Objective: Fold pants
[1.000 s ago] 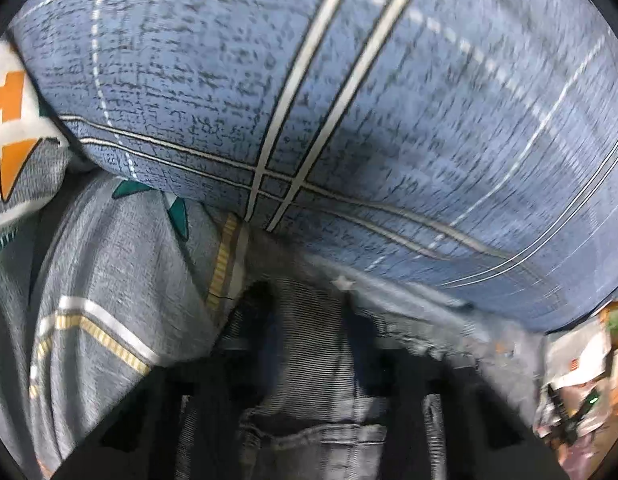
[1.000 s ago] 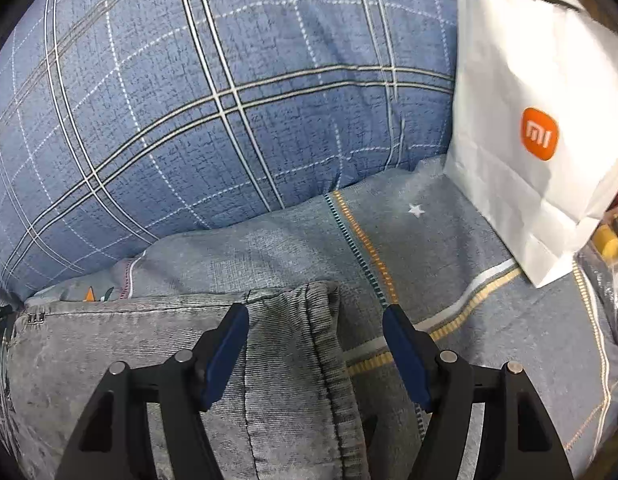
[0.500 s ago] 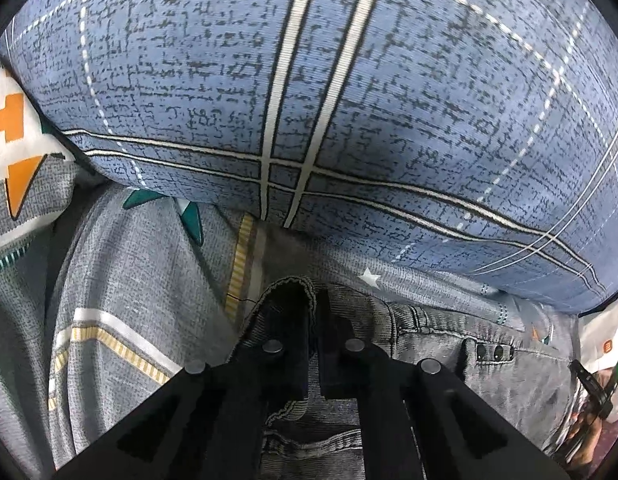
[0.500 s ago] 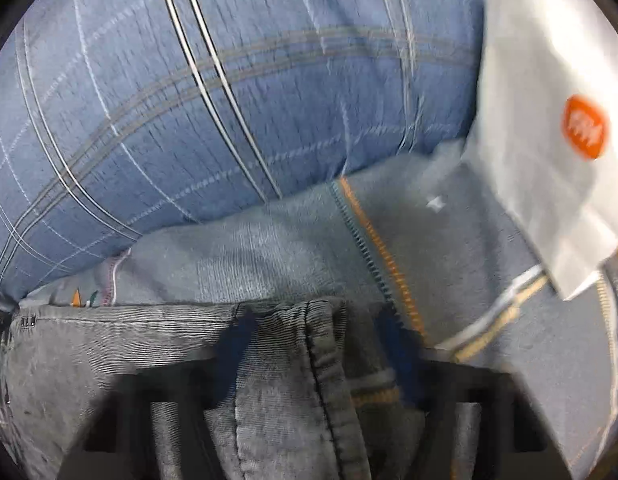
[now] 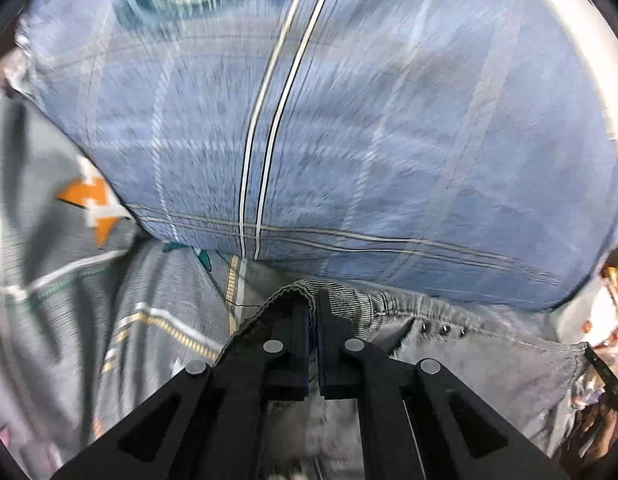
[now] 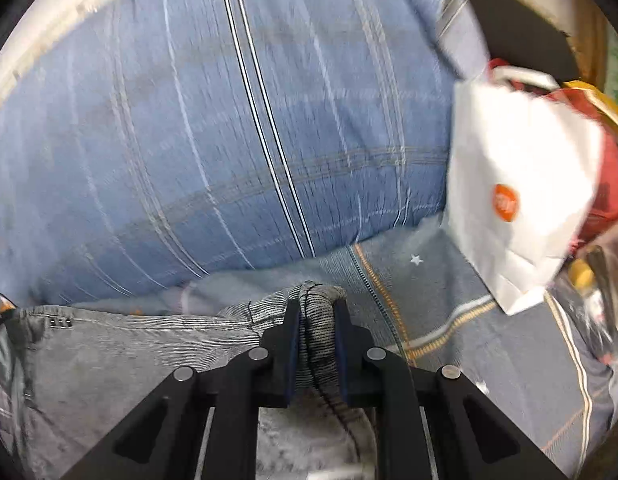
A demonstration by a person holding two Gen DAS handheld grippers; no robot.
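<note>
Grey denim pants (image 5: 449, 344) lie on a grey patterned bedsheet (image 5: 157, 320) in front of a big blue plaid pillow (image 5: 309, 140). My left gripper (image 5: 313, 300) is shut on the pants' left top edge, a fold of denim pinched between its fingers. In the right wrist view the pants (image 6: 129, 344) spread to the left, and my right gripper (image 6: 317, 308) is shut on a thick bunch of denim at their right edge. Both edges are held a little above the sheet. Both views are motion-blurred.
The blue plaid pillow (image 6: 229, 140) fills the space just beyond the pants. A white paper bag with an orange logo (image 6: 517, 184) stands on the bedsheet (image 6: 489, 352) at the right, with red and yellow clutter behind it. A patterned cushion with an orange mark (image 5: 93, 208) lies at the left.
My right gripper closed from open onto the pants' right edge. My left gripper closed on the left edge. Both have pulled up and back; more of the pillow shows.
</note>
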